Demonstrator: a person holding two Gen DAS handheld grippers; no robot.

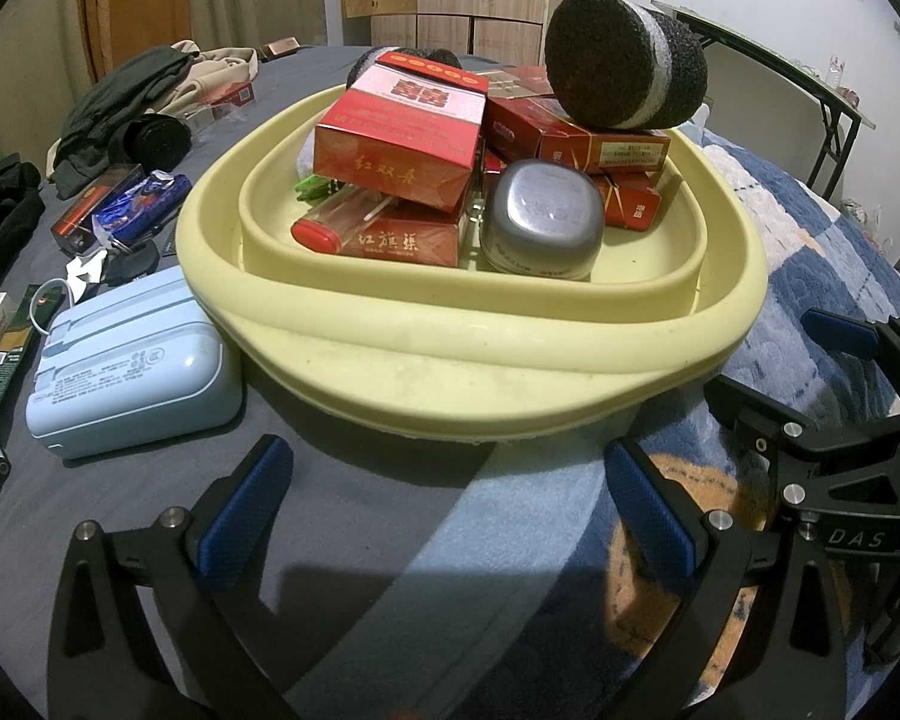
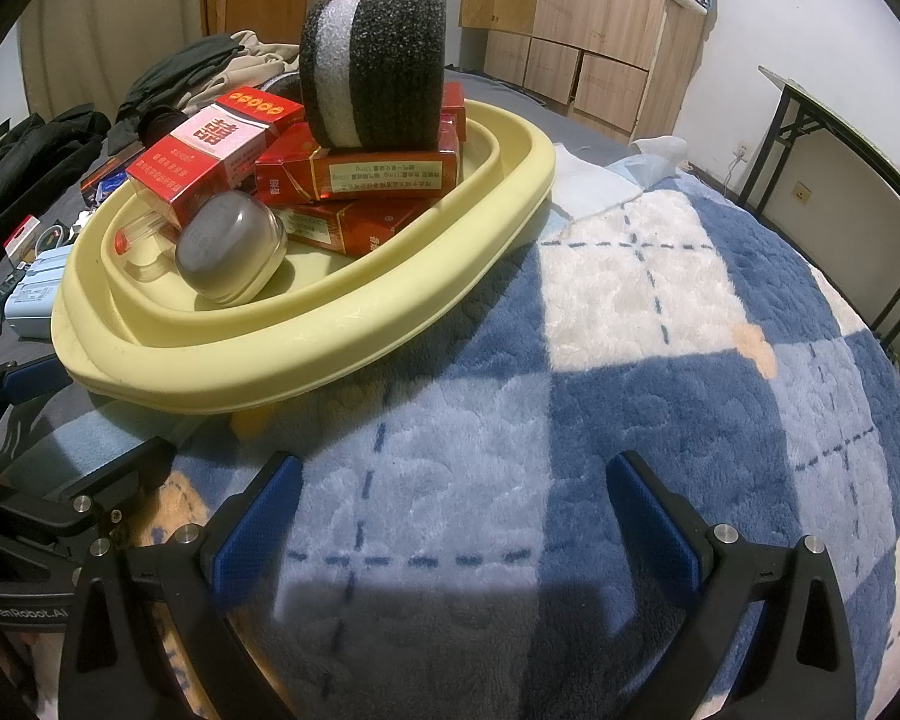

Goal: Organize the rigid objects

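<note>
Both tongs, left (image 1: 444,516) and right (image 2: 456,516), wide open, empty, low before the yellow basin (image 1: 450,360).

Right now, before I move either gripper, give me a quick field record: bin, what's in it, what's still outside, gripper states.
bin: yellow basin, on the bed
contents: red boxes, silver case, red lighter
top of pile: dark foam roll, lying on the red boxes
outside, left of basin: light blue case, dark clothes
left gripper: open, empty
right gripper: open, empty, over blue checked blanket
</note>
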